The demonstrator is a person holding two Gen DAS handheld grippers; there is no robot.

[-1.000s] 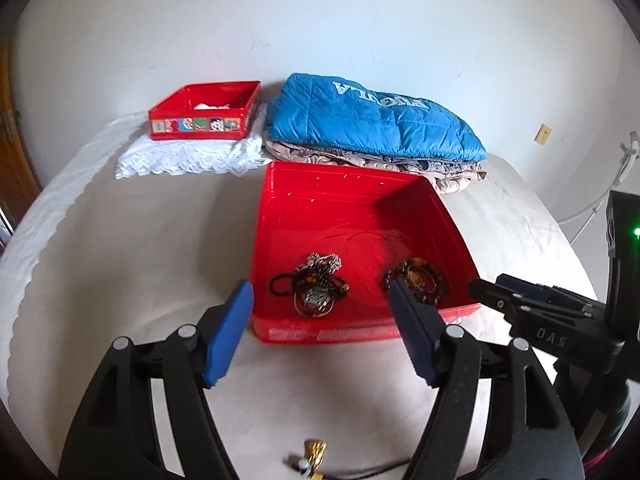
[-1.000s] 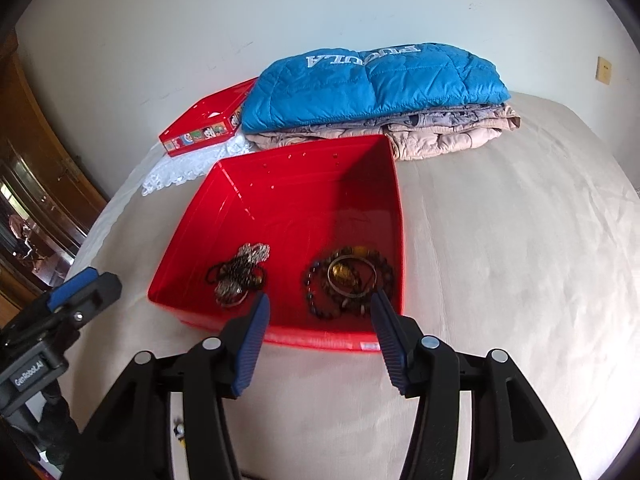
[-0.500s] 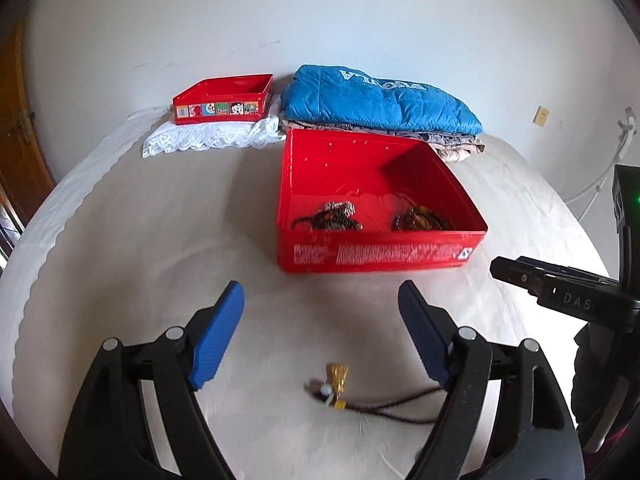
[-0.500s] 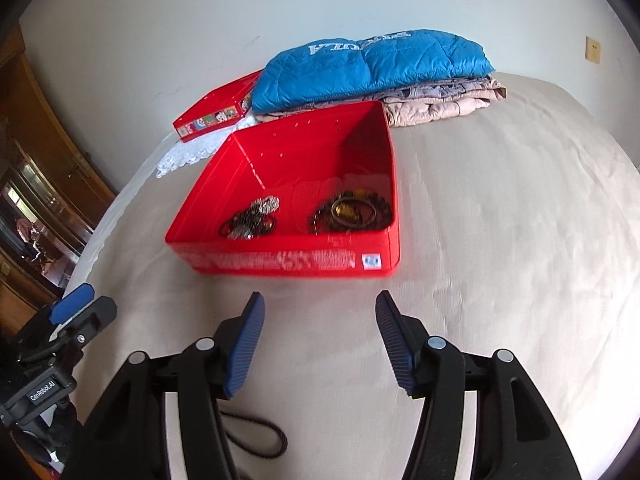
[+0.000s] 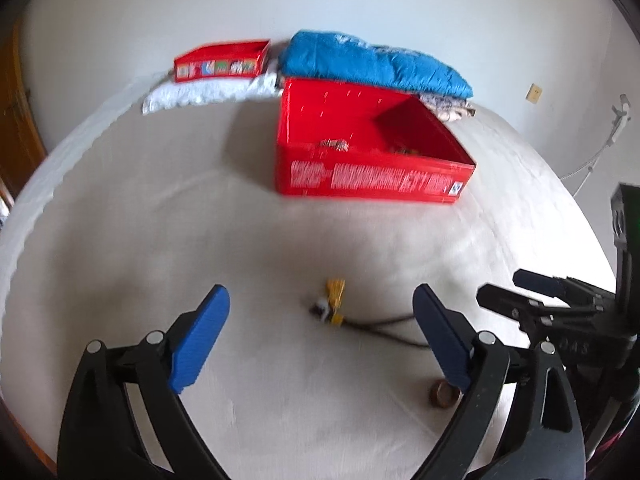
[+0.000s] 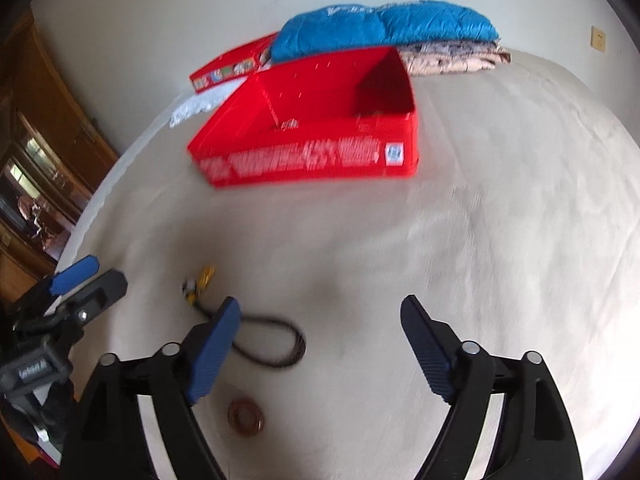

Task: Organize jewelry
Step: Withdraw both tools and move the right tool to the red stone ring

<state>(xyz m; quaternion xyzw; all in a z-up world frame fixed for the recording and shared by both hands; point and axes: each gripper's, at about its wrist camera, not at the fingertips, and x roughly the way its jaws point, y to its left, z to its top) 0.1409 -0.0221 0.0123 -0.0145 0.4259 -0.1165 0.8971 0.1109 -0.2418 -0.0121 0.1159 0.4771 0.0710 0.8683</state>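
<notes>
A large red box (image 5: 372,178) (image 6: 312,160) sits on the beige bed with jewelry barely showing over its wall. A dark cord necklace with a gold pendant (image 5: 334,306) (image 6: 200,280) lies on the bed in front of it. A brown ring (image 5: 443,394) (image 6: 246,416) lies nearer. My left gripper (image 5: 320,320) is open and empty above the pendant. My right gripper (image 6: 320,332) is open and empty, just right of the cord loop (image 6: 280,344).
A smaller red box (image 5: 222,62) rests on a white lace cloth (image 5: 208,92) at the back left. A folded blue jacket (image 5: 372,64) on folded clothes lies behind the large box. A wooden cabinet (image 6: 48,152) stands left of the bed.
Both grippers have pulled back and down from the large red box toward the near side of the bed. The necklace and the ring have come into view. Both stay open.
</notes>
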